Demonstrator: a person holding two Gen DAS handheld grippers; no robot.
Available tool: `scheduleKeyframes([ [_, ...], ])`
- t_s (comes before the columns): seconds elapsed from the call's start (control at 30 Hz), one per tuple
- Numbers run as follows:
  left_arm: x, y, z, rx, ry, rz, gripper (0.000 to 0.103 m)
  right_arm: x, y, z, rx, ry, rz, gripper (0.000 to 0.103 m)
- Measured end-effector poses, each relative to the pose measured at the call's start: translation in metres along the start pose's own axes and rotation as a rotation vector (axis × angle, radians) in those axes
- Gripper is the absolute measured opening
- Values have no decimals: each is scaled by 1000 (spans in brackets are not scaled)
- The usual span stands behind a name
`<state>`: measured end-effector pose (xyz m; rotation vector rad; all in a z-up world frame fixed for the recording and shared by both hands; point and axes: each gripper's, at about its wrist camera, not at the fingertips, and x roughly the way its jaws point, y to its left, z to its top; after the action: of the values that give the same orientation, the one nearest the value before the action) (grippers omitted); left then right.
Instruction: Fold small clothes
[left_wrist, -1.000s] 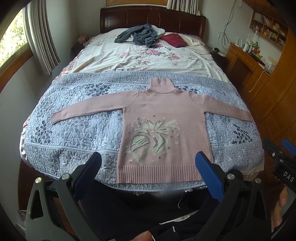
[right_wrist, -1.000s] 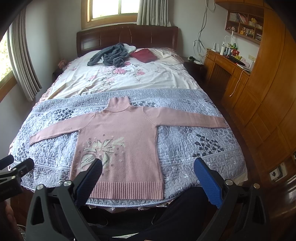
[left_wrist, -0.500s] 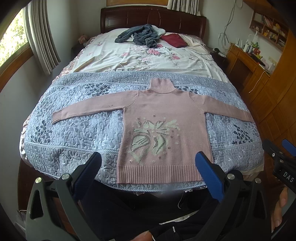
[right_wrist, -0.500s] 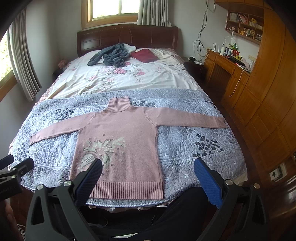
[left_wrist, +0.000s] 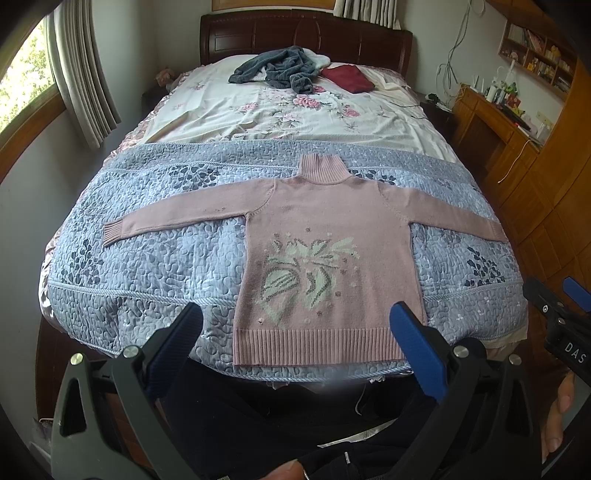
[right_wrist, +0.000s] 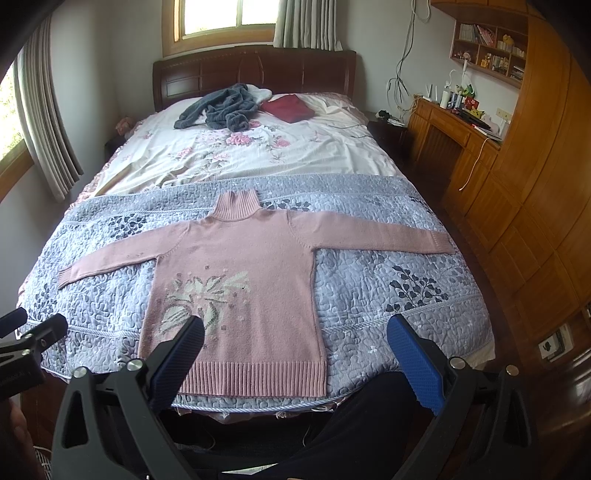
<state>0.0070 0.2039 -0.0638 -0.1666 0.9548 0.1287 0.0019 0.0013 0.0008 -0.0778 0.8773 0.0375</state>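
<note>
A pink turtleneck sweater (left_wrist: 325, 236) (right_wrist: 243, 266) with a pale flower pattern lies flat and face up on the blue quilt (left_wrist: 155, 258) (right_wrist: 388, 295), both sleeves spread sideways, its ribbed hem toward me. My left gripper (left_wrist: 295, 328) hangs open just short of the bed's foot, in front of the hem, holding nothing. My right gripper (right_wrist: 295, 339) is open too, level with the hem's right half, well above the cloth. Each gripper shows at the edge of the other's view.
At the bed's head lie a grey crumpled garment (right_wrist: 221, 107) and a dark red folded cloth (right_wrist: 288, 107) on the floral sheet (right_wrist: 240, 151). A wooden desk and cabinets (right_wrist: 517, 192) line the right wall. Curtains (left_wrist: 85, 70) hang at left. A person's dark-clothed legs (right_wrist: 362, 424) stand at the bed's foot.
</note>
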Motion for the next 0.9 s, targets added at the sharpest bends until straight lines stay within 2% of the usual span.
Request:
scheduleKeyframes([
  [0.43,2,0,-1,-1,3,5,100,2,0,-1,0,3,-1,99],
  [0.77,18,-8,5,27,12,7,100,23,-8,-1,1,20,-6,99],
  [0.83,25,-13,9,38,3,-13,100,30,-11,1,-5,5,-8,99],
  [0.9,35,-16,14,36,-4,-45,100,37,-19,5,-20,-66,19,99],
])
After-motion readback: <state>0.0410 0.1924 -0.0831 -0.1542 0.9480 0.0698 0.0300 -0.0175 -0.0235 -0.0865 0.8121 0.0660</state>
